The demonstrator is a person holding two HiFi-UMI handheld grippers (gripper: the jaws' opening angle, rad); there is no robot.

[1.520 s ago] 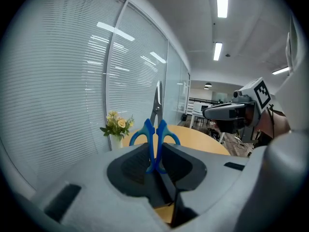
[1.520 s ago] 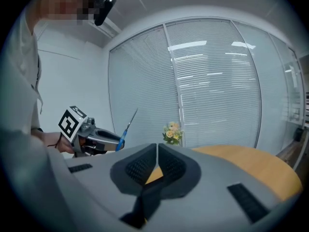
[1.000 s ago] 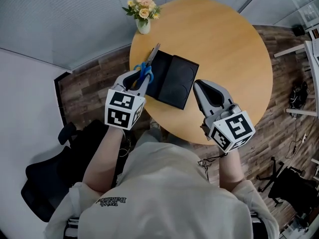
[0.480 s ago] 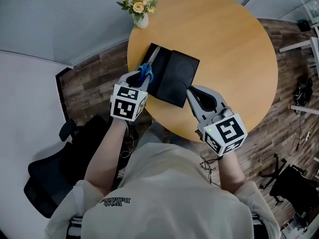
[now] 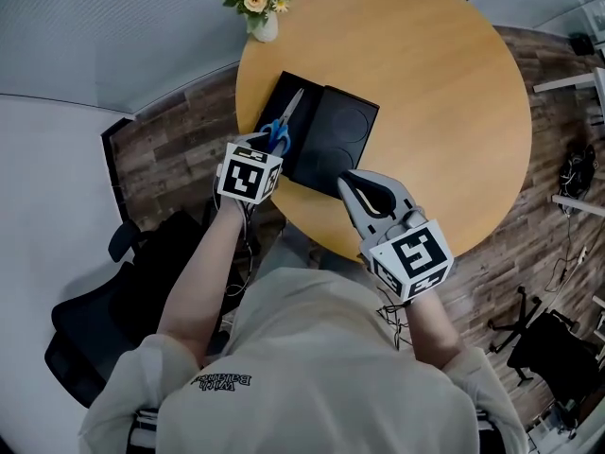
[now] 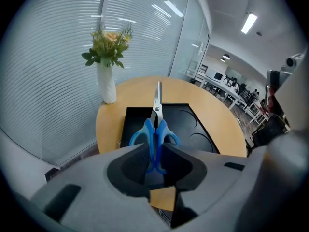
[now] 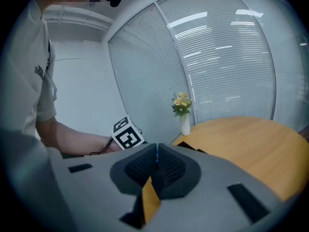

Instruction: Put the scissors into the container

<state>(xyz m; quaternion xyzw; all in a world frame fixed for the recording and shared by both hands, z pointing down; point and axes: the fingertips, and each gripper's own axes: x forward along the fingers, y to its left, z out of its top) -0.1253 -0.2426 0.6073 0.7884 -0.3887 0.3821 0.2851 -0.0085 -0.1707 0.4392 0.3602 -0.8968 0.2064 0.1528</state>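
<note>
On the round bench (image 5: 444, 83) lies the black container (image 5: 333, 149). Just beside the container's near edge are the right tongs (image 5: 348, 180), pressed together on nothing. Left tongs (image 6: 154, 151) clamp the blue handles of the scissors (image 5: 282, 126), blades over the container's left compartment.

Left gripper (image 5: 262, 146) grips blue-handled scissors (image 5: 278, 135) over the black container's (image 5: 345, 135) left half; right gripper (image 5: 348, 183) at its near edge; flower vase (image 5: 262, 25) beyond it
</note>
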